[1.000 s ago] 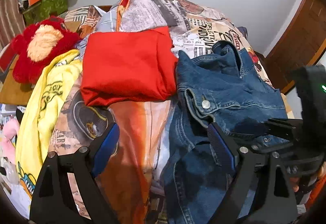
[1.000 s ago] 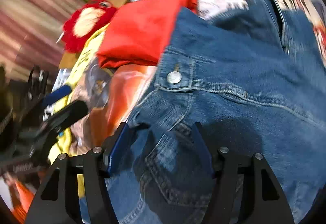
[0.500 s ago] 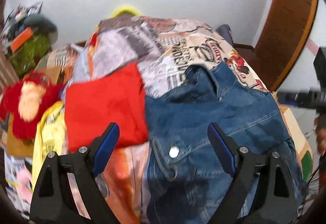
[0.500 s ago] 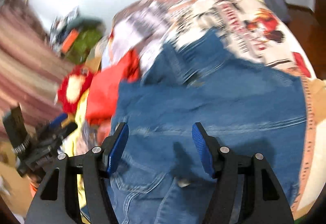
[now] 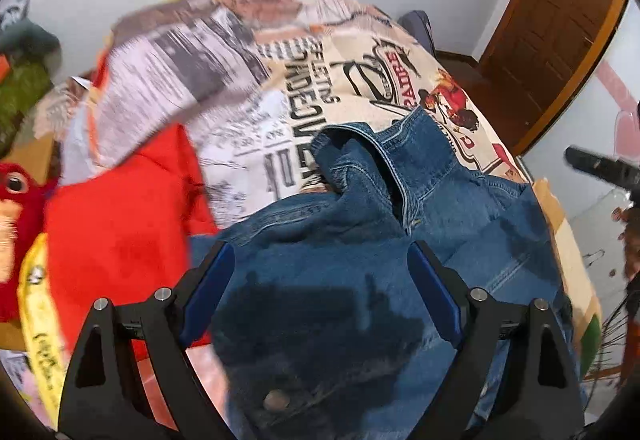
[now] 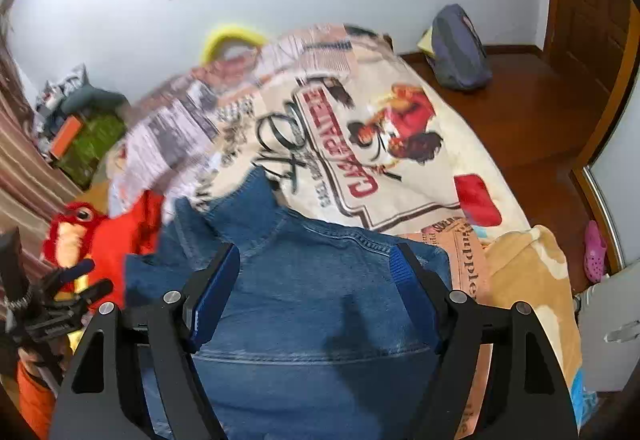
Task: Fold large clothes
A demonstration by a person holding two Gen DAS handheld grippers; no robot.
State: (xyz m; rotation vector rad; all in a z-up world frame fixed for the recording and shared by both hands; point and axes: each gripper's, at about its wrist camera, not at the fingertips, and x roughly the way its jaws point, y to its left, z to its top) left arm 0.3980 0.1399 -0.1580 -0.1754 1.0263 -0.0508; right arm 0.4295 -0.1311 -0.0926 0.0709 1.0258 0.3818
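A blue denim jacket (image 5: 360, 240) lies on the bed, collar toward the wall; it also shows in the right wrist view (image 6: 320, 280). A folded red garment (image 5: 120, 232) lies to its left. My left gripper (image 5: 320, 292) is open and empty above the jacket's left part. My right gripper (image 6: 316, 292) is open and empty above the jacket's back panel. The left gripper also shows at the left edge of the right wrist view (image 6: 80, 280).
The bed has a newspaper-print cover (image 6: 360, 144). A red plush toy (image 6: 72, 232) and a yellow garment (image 5: 36, 320) lie at the left. A wooden door (image 5: 560, 20) and floor with a grey bag (image 6: 456, 48) are at the right.
Both grippers have lifted and tilted up from close over the jacket, so more of the bed and wall shows. The jacket now lies flatter, with its back panel spread. Both stay open.
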